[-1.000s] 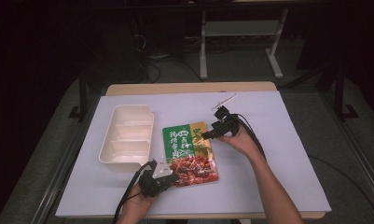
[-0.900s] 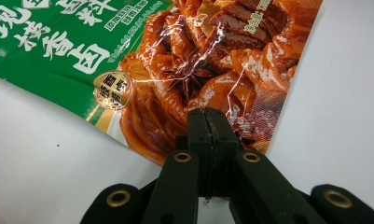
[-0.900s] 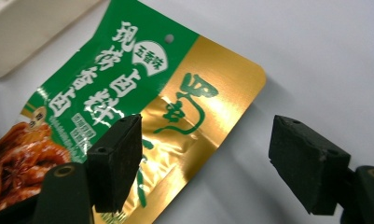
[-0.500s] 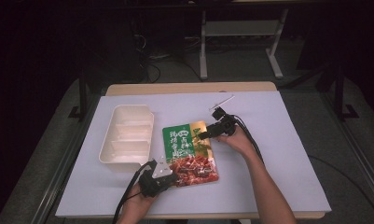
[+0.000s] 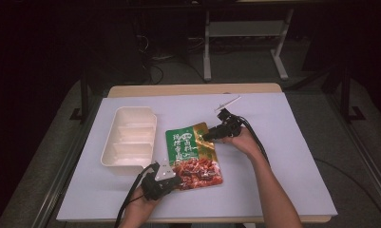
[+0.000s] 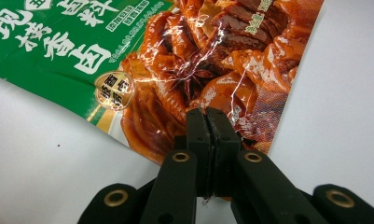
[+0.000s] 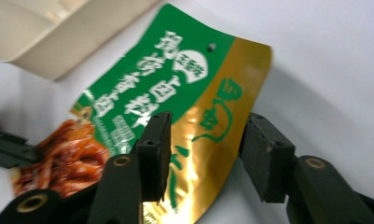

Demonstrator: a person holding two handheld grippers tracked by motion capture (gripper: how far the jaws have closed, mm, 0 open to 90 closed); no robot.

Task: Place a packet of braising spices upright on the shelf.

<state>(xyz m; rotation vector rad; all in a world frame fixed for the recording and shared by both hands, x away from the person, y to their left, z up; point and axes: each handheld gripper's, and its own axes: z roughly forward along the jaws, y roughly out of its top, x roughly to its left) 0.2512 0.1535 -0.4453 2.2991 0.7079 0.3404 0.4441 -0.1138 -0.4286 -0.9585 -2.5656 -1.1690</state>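
A flat food pouch (image 5: 192,153), green and gold at the top with a picture of red braised meat below, lies on the white table cover. My left gripper (image 5: 175,179) is shut on the pouch's near bottom edge. In the left gripper view its jaws (image 6: 207,115) pinch the printed meat area of the pouch (image 6: 175,56). My right gripper (image 5: 205,137) is open at the pouch's right side. In the right gripper view its jaws (image 7: 208,125) straddle the gold edge of the pouch (image 7: 175,88), whose top corner curls up off the table.
A white three-compartment tray (image 5: 130,137) sits just left of the pouch, and its corner (image 7: 49,32) appears in the right gripper view. A small pale strip (image 5: 229,102) lies behind the right hand. White cover (image 5: 283,156) stretches to the right, with the table's edges all around.
My right gripper has shifted slightly left and nearer, onto the pouch's gold right edge. The left gripper and the pouch's bottom edge have stayed put.
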